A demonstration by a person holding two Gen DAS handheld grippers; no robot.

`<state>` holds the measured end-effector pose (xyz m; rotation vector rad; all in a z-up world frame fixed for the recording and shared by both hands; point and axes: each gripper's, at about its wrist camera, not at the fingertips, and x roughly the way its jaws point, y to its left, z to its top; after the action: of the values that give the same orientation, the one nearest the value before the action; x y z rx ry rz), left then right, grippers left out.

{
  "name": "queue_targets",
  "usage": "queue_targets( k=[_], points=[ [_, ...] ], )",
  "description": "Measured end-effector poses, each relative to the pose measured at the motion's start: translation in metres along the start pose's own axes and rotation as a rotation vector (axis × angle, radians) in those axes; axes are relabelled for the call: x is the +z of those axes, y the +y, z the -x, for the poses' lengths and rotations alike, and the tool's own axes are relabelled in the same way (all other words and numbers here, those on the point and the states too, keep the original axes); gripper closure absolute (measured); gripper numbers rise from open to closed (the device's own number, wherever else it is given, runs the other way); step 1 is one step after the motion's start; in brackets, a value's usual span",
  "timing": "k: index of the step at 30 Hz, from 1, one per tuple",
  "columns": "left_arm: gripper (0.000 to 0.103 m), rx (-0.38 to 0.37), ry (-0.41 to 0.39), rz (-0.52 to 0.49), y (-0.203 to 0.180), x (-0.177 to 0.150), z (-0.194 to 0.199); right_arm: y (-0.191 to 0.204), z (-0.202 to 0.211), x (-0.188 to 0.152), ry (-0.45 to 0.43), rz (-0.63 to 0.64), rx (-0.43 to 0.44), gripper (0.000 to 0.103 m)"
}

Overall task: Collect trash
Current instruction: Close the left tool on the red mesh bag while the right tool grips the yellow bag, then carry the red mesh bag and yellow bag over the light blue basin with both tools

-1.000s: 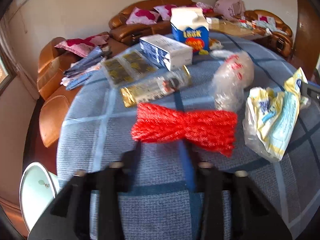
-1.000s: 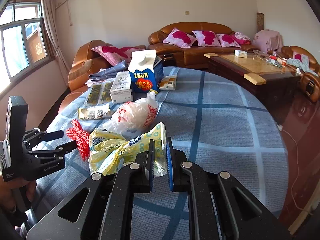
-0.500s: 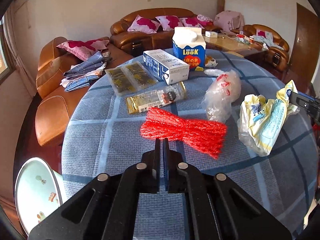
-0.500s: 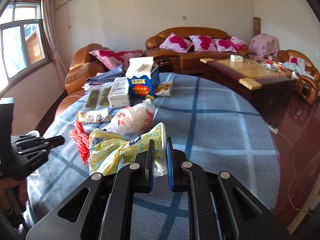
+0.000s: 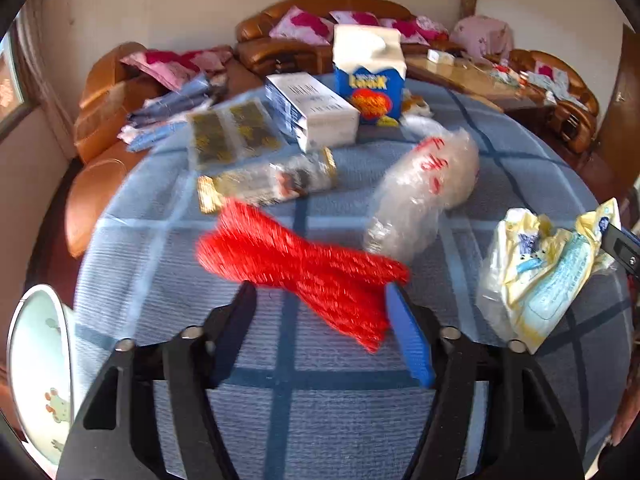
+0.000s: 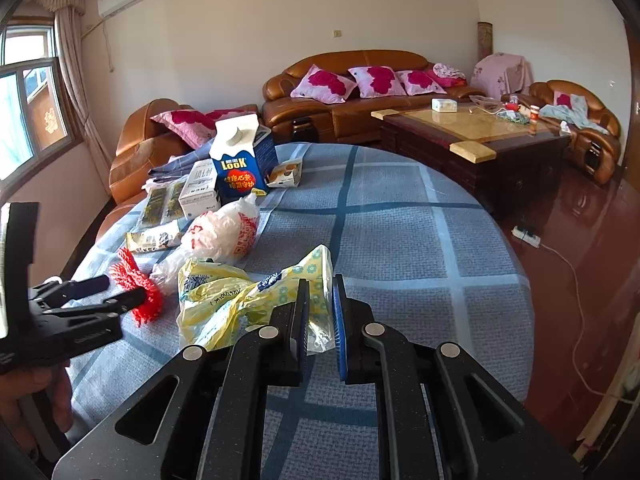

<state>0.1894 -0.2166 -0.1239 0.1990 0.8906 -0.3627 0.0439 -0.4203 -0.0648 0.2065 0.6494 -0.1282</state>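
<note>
A red fringed bundle (image 5: pixel 304 264) lies on the blue checked tablecloth (image 5: pixel 320 400). My left gripper (image 5: pixel 320 296) is open, its fingers on either side of the bundle's near end; it also shows in the right wrist view (image 6: pixel 120 292) next to the bundle (image 6: pixel 136 280). My right gripper (image 6: pixel 320 296) is shut on a corner of the yellow plastic bag (image 6: pixel 240 300), which also shows at the right of the left wrist view (image 5: pixel 544 268). A clear crumpled bag with red print (image 5: pixel 424 188) lies behind the bundle.
A blue Look carton (image 5: pixel 370 76), a white box (image 5: pixel 312 108), a gold snack wrapper (image 5: pixel 268 180) and flat packets (image 5: pixel 232 132) lie at the table's far side. A white basin (image 5: pixel 36 368) stands at the lower left. Brown sofas (image 6: pixel 360 96) and a coffee table (image 6: pixel 472 136) stand beyond.
My left gripper was shut half a second ago; it has opened and moved forward around the near end of the red bundle. My right gripper still holds the yellow bag.
</note>
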Motion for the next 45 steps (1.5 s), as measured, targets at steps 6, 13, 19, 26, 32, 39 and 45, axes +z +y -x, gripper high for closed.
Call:
queue_targets(
  k=[6, 13, 19, 26, 32, 39, 45],
  points=[
    [0.092, -0.054, -0.003, -0.052, -0.003, -0.006, 0.007, 0.006, 0.003, -0.001, -0.011, 0.000, 0.025, 0.091],
    [0.093, -0.014, -0.084, -0.055, 0.030, -0.019, 0.046, 0.021, 0.012, 0.009, -0.047, -0.001, 0.070, 0.091],
    [0.093, 0.112, -0.151, -0.025, 0.074, -0.036, 0.086, 0.068, 0.003, 0.021, -0.062, 0.053, 0.146, 0.091],
    [0.093, 0.253, -0.200, 0.015, 0.120, -0.055, 0.119, 0.133, -0.021, 0.029, -0.056, 0.120, 0.245, 0.091],
    [0.093, 0.329, -0.197, 0.072, 0.159, -0.064, 0.128, 0.179, -0.030, 0.030, -0.054, 0.182, 0.305, 0.091],
    [0.093, 0.424, -0.188, 0.123, 0.195, -0.078, 0.142, 0.229, -0.042, 0.030, -0.057, 0.244, 0.377, 0.091],
    [0.093, 0.494, -0.181, 0.164, 0.222, -0.088, 0.155, 0.268, -0.046, 0.027, -0.060, 0.305, 0.435, 0.091]
  ],
)
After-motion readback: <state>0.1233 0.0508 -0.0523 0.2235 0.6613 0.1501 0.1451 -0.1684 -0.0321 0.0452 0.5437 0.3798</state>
